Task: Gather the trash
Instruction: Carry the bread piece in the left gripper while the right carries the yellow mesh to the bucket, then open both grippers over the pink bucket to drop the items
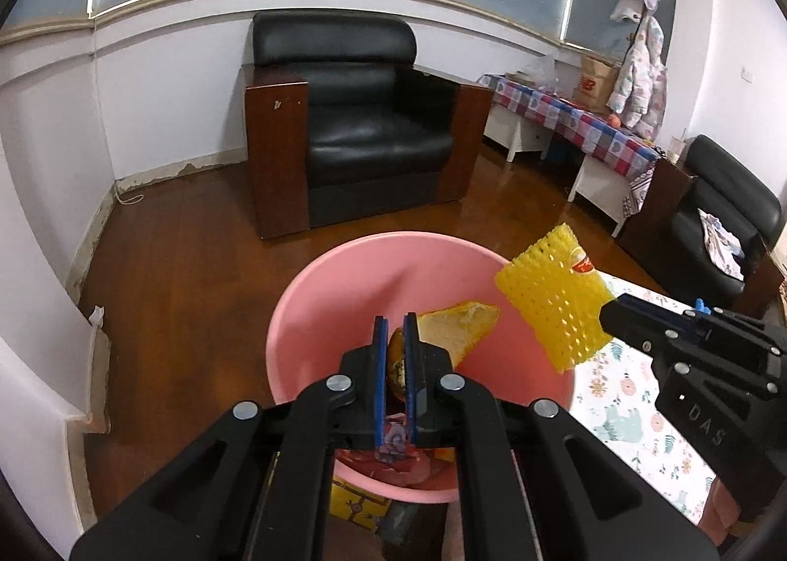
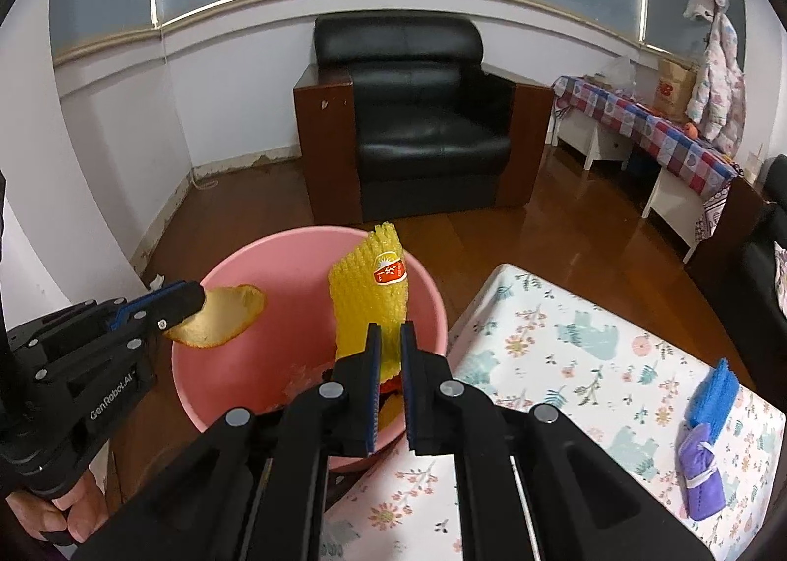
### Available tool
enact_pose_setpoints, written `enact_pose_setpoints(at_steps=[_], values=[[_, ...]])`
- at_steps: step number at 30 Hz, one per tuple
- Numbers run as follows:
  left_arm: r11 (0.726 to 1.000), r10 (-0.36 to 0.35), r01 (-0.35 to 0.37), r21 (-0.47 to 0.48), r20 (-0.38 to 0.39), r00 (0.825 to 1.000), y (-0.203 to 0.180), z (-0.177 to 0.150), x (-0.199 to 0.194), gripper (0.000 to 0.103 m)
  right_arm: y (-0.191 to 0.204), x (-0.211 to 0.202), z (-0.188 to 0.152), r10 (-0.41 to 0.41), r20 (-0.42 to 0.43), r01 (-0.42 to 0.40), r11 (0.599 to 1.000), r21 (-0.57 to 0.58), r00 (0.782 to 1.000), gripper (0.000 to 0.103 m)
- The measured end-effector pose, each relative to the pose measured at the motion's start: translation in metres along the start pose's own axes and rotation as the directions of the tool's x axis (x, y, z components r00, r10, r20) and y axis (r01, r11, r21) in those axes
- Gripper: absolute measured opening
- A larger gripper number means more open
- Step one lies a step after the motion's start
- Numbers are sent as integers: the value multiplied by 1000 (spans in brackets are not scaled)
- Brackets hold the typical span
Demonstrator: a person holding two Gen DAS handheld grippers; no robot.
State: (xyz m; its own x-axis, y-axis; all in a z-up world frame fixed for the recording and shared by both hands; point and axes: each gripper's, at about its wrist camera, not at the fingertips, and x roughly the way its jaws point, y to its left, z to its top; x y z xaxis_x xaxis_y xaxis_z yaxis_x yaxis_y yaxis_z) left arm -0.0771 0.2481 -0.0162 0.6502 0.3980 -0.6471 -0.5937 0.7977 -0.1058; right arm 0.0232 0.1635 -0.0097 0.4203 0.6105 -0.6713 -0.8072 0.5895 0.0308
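Peel first: curved orange-yellow piece of citrus peel (image 2: pixel 219 317) sits clamped in my left gripper (image 2: pixel 199 300), long axis about level, free end pointing away from the fingertips over the round pink plastic basin (image 2: pixel 231 364), pale inner side up. From the left wrist cam the same peel juts up and to the right past the blue pads. Left jaws are clenched on it, only a thin gap w/ the peel in between. Yellow foam fruit-net sleeve w/ a red sticker (image 2: pixel 371 300) is pinched at its lower end by my right gripper (image 2: pixel 388 332), long axis near upright, open top pointing up and a bit away, sticker facing the right cam. It hangs above the basin's right side, not touching the rim as far as I can tell. Right jaws squeezed tight on the foam. Basin is just beside the floral-print cloth-covered table (image 2: pixel 565 364) and already has some scraps at the bottom. Black leather armchair (image 2: pixel 423 118) well behind.
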Motion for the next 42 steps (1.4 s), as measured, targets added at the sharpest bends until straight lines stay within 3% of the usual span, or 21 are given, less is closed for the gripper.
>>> enact_pose_setpoints(at_steps=[25,28,31,33,42], values=[[1000,-13,14,19,-48,999,0,-4,43,5,6,57,-4,28,-82,-28,1000,6,996,8],[999,-34,35,19,-59,998,2,-4,47,6,3,58,-5,46,-85,-44,999,23,995,19],[997,-81,81,0,-83,993,7,-3,51,18,0,57,-5,54,-81,-52,998,33,995,24],[994,-106,106,-13,-87,990,12,-2,52,38,-2,55,-5,59,-75,-56,998,37,995,30],[986,-165,160,-56,-96,982,19,5,45,39,-18,34,-9,64,-35,-61,996,72,997,32]])
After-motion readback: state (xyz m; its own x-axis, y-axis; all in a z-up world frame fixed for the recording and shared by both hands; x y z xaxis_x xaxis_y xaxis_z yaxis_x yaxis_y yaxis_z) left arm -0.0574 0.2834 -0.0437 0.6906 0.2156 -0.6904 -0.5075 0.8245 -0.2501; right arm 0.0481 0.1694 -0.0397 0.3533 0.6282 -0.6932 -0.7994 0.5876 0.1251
